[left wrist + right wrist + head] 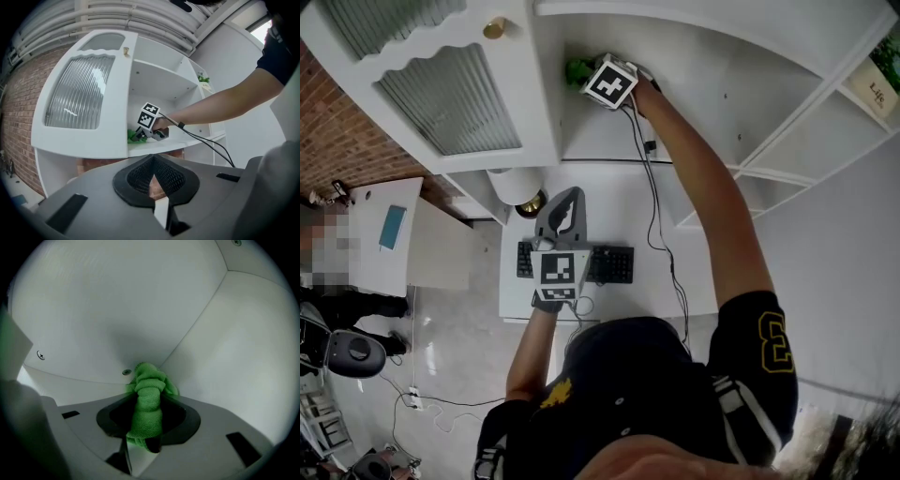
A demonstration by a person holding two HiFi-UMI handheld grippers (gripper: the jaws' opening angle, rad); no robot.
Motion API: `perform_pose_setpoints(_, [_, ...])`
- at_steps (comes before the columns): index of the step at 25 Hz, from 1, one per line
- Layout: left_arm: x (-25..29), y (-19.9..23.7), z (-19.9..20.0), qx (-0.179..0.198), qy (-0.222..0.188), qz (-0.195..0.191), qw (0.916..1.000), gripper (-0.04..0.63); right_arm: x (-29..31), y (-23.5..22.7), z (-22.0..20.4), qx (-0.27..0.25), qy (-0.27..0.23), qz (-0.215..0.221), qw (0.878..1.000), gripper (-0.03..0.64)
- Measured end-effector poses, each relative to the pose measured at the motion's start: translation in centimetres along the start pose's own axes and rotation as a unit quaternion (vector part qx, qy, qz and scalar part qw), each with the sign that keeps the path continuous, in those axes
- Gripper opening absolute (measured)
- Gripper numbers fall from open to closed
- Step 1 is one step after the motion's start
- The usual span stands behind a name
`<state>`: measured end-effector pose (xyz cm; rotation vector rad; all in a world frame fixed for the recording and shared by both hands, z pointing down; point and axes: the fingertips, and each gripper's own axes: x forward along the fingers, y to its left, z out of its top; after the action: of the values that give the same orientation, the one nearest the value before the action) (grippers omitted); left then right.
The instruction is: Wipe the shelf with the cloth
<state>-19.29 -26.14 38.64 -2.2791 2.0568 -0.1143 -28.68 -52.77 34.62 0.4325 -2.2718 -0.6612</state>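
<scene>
**White cabinet, green cloth jammed in the back corner**

White painted panels filled the scene: a tall cabinet against a red brick wall, its door swung open, with a wavy-topped pane of ribbed glass and a small round brass knob.

Up on the shelf, the right gripper was reaching deep inside, arm stretched long. Its jaws were pinching the cloth, a bright green, nubbly weave bunched into a thick roll. The knotted front of that roll was pressed right where the smooth shelf board met the back panel, just beside a little round screw head. The open door hung close on that side, crowding the gripper's marker cube.

A thin black cable trailed down from the right gripper across the white desk. Down there, the left gripper hovered above a black keyboard, its grey jaws pressed together with nothing between them.
</scene>
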Motion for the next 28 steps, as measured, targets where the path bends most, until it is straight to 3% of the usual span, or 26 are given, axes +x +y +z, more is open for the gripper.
perform_pose_setpoints(2, [-0.2, 0.0, 0.2, 0.001, -0.002, 0.001, 1.0000, 0.018, -0.3, -0.5, 0.0, -0.003, 0.000, -0.010, 1.000, 0.135])
perform_pose_setpoints(11, [-0.6, -1.3, 0.3, 0.005, -0.001, -0.013, 0.9999, 0.018, -1.4, 0.3, -3.5, 0.054, 0.036, 0.018, 0.998, 0.135])
perform_pose_setpoints(16, [-0.3, -2.2, 0.6, 0.006, -0.003, -0.023, 0.9997, 0.018, -2.8, -2.3, -5.0, 0.049, 0.039, -0.031, 0.998, 0.135])
perform_pose_setpoints(28, [0.7, -5.1, 0.7, 0.023, -0.004, -0.057, 0.9981, 0.018, -5.9, -4.1, -9.3, 0.091, 0.060, -0.050, 0.993, 0.135])
